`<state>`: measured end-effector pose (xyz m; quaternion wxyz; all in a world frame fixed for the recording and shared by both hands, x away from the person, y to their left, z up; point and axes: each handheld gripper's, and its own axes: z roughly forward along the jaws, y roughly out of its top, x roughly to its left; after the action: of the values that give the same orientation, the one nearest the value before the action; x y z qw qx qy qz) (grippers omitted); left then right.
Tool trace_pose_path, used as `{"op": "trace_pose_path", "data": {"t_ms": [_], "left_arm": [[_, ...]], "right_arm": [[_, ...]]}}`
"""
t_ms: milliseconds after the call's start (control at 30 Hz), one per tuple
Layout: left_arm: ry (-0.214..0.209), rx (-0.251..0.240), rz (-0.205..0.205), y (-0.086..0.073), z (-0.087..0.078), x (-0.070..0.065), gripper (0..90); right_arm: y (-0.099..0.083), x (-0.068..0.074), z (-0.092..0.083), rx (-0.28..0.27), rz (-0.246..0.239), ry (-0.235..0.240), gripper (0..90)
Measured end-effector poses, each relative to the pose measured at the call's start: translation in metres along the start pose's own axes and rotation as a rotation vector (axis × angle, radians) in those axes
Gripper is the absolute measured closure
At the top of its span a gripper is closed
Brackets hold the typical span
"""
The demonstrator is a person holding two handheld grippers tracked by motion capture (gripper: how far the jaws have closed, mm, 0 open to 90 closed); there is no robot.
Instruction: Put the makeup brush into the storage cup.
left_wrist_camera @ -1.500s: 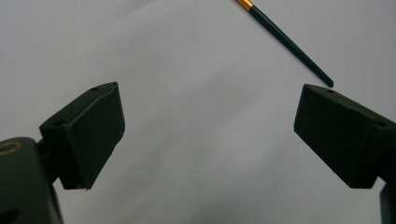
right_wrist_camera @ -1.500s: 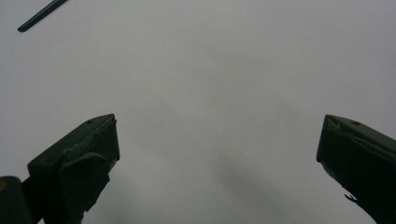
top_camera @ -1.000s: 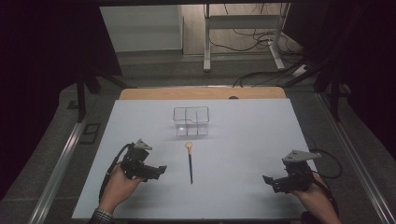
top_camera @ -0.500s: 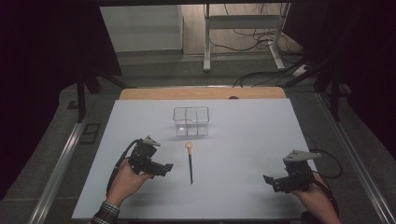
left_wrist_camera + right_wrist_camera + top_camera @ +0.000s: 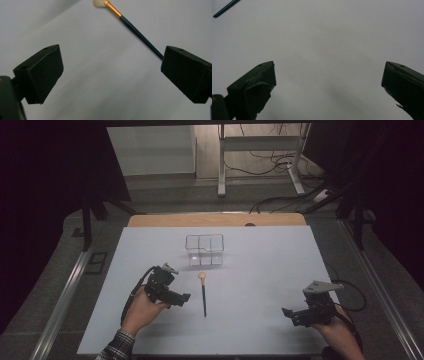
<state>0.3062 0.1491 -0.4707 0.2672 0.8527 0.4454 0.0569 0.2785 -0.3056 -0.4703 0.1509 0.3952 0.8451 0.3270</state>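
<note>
high view: above the person's side, facing forward and down on the white table | 2 gripper views: close, low over the table | shared by all 3: makeup brush

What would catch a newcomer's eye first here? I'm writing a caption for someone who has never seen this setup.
Probably the brush, lying alone mid-sheet with its pale tip toward the clear divided box just beyond it. Next, the left tool, jaws wide open, close beside the brush handle without touching it. The right tool is open too, over the bare white table near the right edge.
</note>
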Motion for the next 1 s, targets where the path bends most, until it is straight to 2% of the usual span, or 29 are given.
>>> {"op": "trace_pose_path", "data": {"t_ms": [267,633,1000], "left_arm": [[0.002,0.010,0.002,0.010,0.007,-0.002,3.6],[0.006,0.027,-0.002,0.017,0.013,-0.002,1.8],[0.005,0.040,0.008,0.029,0.022,-0.009,1.7]], "right_arm": [[0.000,0.000,0.000,0.004,-0.001,-0.002,0.0],[0.000,0.000,0.001,0.009,-0.004,-0.005,0.0],[-0.001,0.000,0.001,0.014,-0.008,-0.006,0.0]]}}
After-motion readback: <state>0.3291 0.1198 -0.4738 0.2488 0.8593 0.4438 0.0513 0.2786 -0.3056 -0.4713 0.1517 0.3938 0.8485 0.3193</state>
